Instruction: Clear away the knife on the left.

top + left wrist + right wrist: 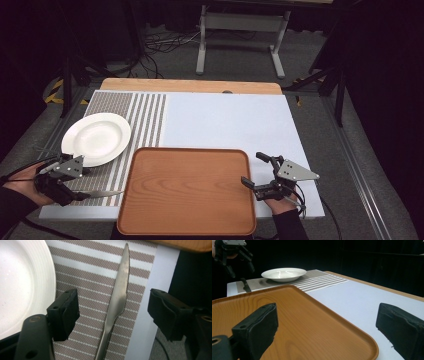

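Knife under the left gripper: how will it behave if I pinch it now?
The flat silver metal table knife looks stiff, so it likely won't flex. Its smooth, thin blade may slip between the fingers. Lying flat on the striped woven placemat, it probably won't roll.

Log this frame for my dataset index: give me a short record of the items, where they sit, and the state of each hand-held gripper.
surface: table with striped mat at left
plate: white plate on the mat, empty
knife: knife on the mat, near the plate
tray: wooden tray at the near edge, empty
left hand-held gripper: left gripper open, jaws either side of the knife, not gripping
right hand-held gripper: right gripper open, by the tray's right rim
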### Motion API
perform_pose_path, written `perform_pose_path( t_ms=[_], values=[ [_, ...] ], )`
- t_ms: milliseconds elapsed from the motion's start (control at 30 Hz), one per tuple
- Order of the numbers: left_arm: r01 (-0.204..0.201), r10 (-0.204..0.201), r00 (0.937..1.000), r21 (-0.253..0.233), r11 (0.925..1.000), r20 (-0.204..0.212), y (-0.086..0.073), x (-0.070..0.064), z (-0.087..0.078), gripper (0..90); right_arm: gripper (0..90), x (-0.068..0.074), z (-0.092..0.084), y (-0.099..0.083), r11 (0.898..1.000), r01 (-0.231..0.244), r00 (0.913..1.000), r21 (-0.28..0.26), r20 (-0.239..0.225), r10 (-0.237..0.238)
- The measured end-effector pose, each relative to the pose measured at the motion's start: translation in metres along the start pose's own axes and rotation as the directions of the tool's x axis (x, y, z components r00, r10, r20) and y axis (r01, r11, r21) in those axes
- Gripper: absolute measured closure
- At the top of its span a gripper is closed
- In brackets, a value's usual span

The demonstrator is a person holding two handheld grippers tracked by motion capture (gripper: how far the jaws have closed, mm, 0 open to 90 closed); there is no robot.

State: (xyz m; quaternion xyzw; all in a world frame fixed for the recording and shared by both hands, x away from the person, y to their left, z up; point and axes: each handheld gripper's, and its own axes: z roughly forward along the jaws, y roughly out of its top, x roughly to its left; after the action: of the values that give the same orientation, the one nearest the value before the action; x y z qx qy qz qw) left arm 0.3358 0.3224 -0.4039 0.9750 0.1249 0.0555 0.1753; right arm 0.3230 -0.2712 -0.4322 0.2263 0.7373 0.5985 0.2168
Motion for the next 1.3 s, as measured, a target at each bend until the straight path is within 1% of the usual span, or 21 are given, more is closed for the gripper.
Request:
perform_pose_path(
  t_ms=[100,200,333,467,533,567,600,733,833,867,900,933,967,1000,1033,1133,1167,1200,1233,1267,1300],
  values=[
    [0.009,-0.010,0.9999,0.029,0.9995,0.009,-0.005,0.002,0.000,27.9,4.7,0.000,0.000,0.000,1.000,-0.002,1.0000,-0.001,-0.001,0.002],
    [0.003,-0.004,0.9997,0.045,0.9990,0.022,-0.010,0.005,0.000,29.9,4.7,0.000,0.000,0.000,1.000,-0.001,1.0000,0.000,-0.001,0.001],
    [0.000,-0.002,0.9997,0.074,0.9973,0.026,-0.014,0.007,0.001,31.2,4.8,0.000,0.001,0.000,1.000,0.002,1.0000,0.002,-0.002,-0.002],
    [-0.026,0.022,0.9990,0.104,0.9943,0.038,-0.018,0.008,0.004,34.9,4.8,0.001,0.001,0.000,1.000,0.005,1.0000,0.005,-0.003,-0.005],
    [-0.075,0.072,0.9971,0.134,0.9881,0.027,-0.020,0.007,0.007,38.2,4.8,0.001,0.002,0.000,1.000,0.006,1.0000,0.006,-0.004,-0.006],
    [-0.083,0.080,0.9964,0.139,0.9868,0.028,-0.021,0.006,0.008,39.5,4.8,0.002,0.001,0.000,1.000,0.007,1.0000,0.007,-0.002,-0.007],
    [-0.103,0.099,0.9946,0.152,0.9830,0.031,-0.022,0.007,0.008,40.3,4.8,0.002,0.001,0.000,1.000,0.008,1.0000,0.008,-0.002,-0.008],
    [-0.127,0.122,0.9918,0.173,0.9768,0.038,-0.025,0.007,0.011,46.0,4.8,0.002,0.002,0.000,1.000,0.008,1.0000,0.011,-0.001,-0.008],
    [-0.154,0.146,0.9879,0.197,0.9684,0.054,-0.026,0.008,0.014,50.3,4.8,0.002,0.002,0.000,1.000,0.010,0.9999,0.010,-0.003,-0.010],
    [-0.154,0.146,0.9879,0.197,0.9684,0.054,-0.026,0.008,0.014,51.3,4.8,0.002,0.002,0.000,1.000,0.011,0.9999,0.011,-0.004,-0.011],
    [-0.162,0.153,0.9864,0.203,0.9656,0.060,-0.026,0.009,0.016,52.0,4.8,0.002,0.002,0.000,1.000,0.011,0.9999,0.012,-0.004,-0.011],
    [-0.184,0.174,0.9826,0.218,0.9583,0.065,-0.027,0.009,0.018,52.6,4.8,0.002,0.002,0.000,1.000,0.011,0.9999,0.012,-0.004,-0.011],
    [-0.184,0.174,0.9826,0.218,0.9583,0.065,-0.027,0.009,0.018,53.9,4.8,0.002,0.002,0.000,1.000,0.011,0.9999,0.012,-0.004,-0.011],
    [-0.200,0.189,0.9795,0.238,0.9504,0.071,-0.027,0.010,0.019,56.3,4.8,0.003,0.002,0.000,1.000,0.011,0.9999,0.013,-0.005,-0.011],
    [-0.200,0.189,0.9795,0.238,0.9504,0.071,-0.027,0.010,0.019,57.6,4.8,0.003,0.002,0.000,1.000,0.011,0.9999,0.013,-0.005,-0.011],
    [-0.214,0.200,0.9766,0.267,0.9395,0.078,-0.026,0.011,0.022,61.0,4.9,0.003,0.002,0.000,1.000,0.013,0.9999,0.014,-0.006,-0.013],
    [-0.214,0.201,0.9766,0.274,0.9376,0.077,-0.026,0.012,0.023,62.2,4.9,0.003,0.002,0.000,1.000,0.013,0.9999,0.013,-0.006,-0.013],
    [-0.223,0.207,0.9746,0.284,0.9325,0.086,-0.025,0.013,0.025,63.9,4.9,0.003,0.002,0.000,1.000,0.014,0.9999,0.014,-0.006,-0.014],
    [-0.226,0.210,0.9741,0.291,0.9297,0.085,-0.025,0.013,0.025,64.8,4.9,0.003,0.002,0.000,1.000,0.013,0.9999,0.013,-0.007,-0.013],
    [-0.226,0.210,0.9741,0.291,0.9297,0.085,-0.025,0.013,0.025,65.7,4.9,0.003,0.002,0.000,1.000,0.013,0.9999,0.013,-0.007,-0.013],
    [-0.230,0.214,0.9730,0.302,0.9250,0.086,-0.024,0.013,0.026,65.7,4.9,0.003,0.002,-0.001,1.000,0.013,0.9999,0.013,-0.008,-0.013]
  ],
)
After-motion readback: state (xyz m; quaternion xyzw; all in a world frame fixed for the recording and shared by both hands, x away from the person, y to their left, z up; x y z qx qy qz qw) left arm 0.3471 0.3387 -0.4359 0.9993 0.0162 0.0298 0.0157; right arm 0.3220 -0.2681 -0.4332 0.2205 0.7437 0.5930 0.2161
